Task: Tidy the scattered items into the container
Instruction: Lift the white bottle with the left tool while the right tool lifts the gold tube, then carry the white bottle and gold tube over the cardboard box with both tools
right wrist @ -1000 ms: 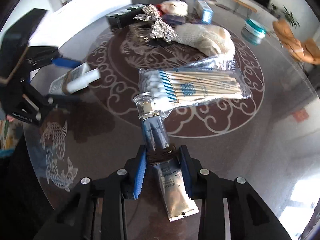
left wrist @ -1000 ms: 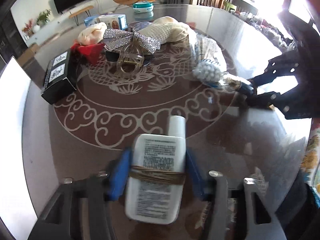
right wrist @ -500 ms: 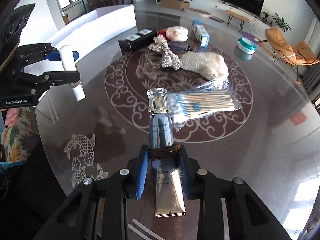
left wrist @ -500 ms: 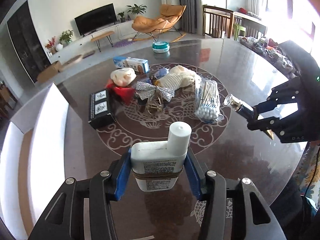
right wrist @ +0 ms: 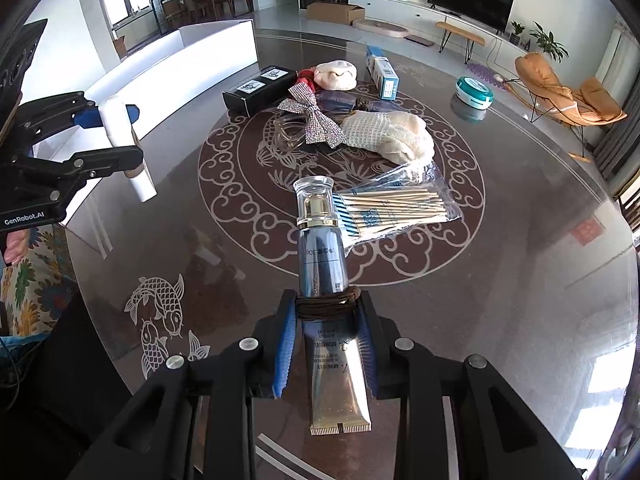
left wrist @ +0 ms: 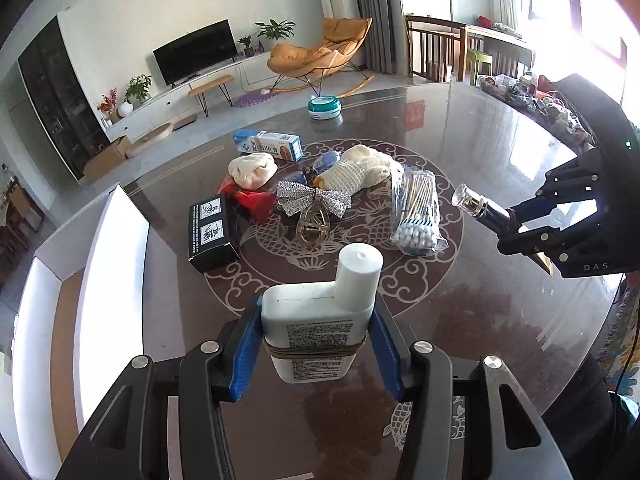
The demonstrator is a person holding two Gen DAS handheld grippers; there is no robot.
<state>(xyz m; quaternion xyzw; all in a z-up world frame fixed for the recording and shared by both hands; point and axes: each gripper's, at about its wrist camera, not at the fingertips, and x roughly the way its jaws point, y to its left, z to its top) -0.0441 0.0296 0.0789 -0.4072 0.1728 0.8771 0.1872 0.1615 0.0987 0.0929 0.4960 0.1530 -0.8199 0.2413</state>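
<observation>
My left gripper (left wrist: 316, 344) is shut on a white lotion bottle (left wrist: 320, 316) and holds it above the table; it also shows in the right wrist view (right wrist: 124, 136). My right gripper (right wrist: 326, 340) is shut on a blue and gold cosmetic tube (right wrist: 324, 276), also held above the table and seen in the left wrist view (left wrist: 484, 208). A white open box (left wrist: 108, 280) stands at the table's left edge, and it shows at the far left in the right wrist view (right wrist: 180, 68). Scattered items lie at the table's middle.
In the pile: a cotton swab bag (left wrist: 416, 212), a silver bow (left wrist: 312, 200), a clear hair claw (left wrist: 312, 226), a black box (left wrist: 210, 232), a mesh pouch (left wrist: 356, 172), a blue-white carton (left wrist: 268, 146). A teal round tin (left wrist: 325, 107) sits farther back.
Both grippers have lifted their items up off the table and pulled back from the pile. The bottle and the tube now hang well above the glass.
</observation>
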